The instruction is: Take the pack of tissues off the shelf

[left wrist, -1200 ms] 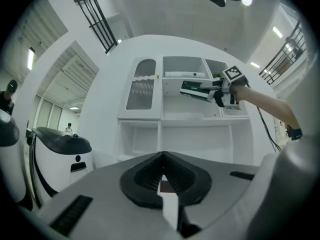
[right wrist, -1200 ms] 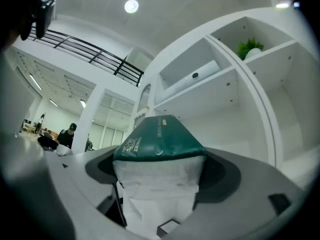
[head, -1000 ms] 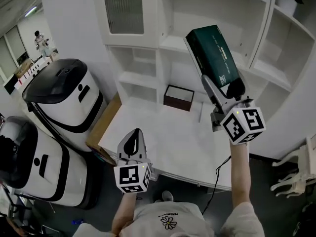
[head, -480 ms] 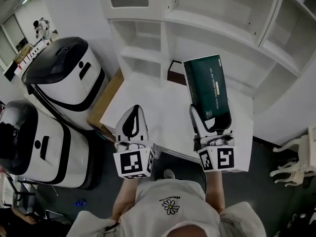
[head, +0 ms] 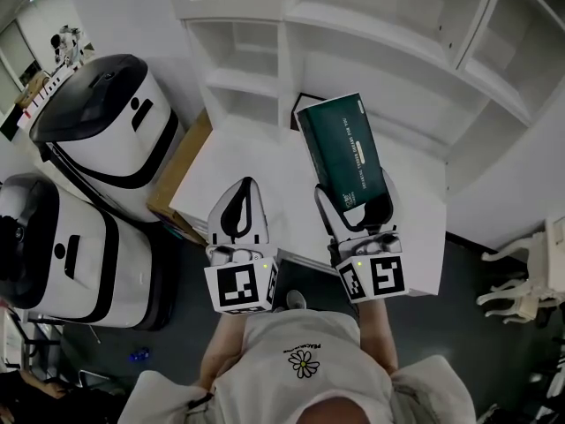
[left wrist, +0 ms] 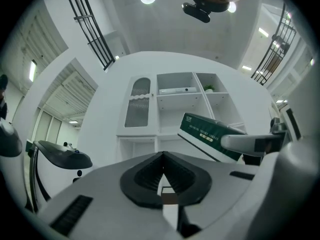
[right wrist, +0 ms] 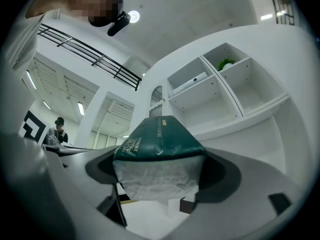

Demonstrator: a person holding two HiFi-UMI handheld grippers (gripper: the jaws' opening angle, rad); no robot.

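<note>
The pack of tissues [head: 342, 153] is a long dark green pack with a white end. My right gripper [head: 357, 210] is shut on its near end and holds it out over the white table [head: 265, 162], away from the white shelf unit [head: 296, 34]. In the right gripper view the pack [right wrist: 157, 154] fills the space between the jaws of that gripper [right wrist: 157, 181]. My left gripper [head: 243, 203] hangs over the table's front edge, shut and empty; its own view shows the jaws of this gripper [left wrist: 161, 160] meeting, with the pack [left wrist: 205, 133] off to the right.
A small dark box [head: 303, 102] stands at the back of the table, partly behind the pack. Two black-and-white machines [head: 97, 140] stand at the left beside a brown panel [head: 181, 179]. A white chair [head: 521, 281] is at the right.
My right gripper has brought the pack down from shelf height and back toward the body, over the table. The left gripper has hardly moved.
</note>
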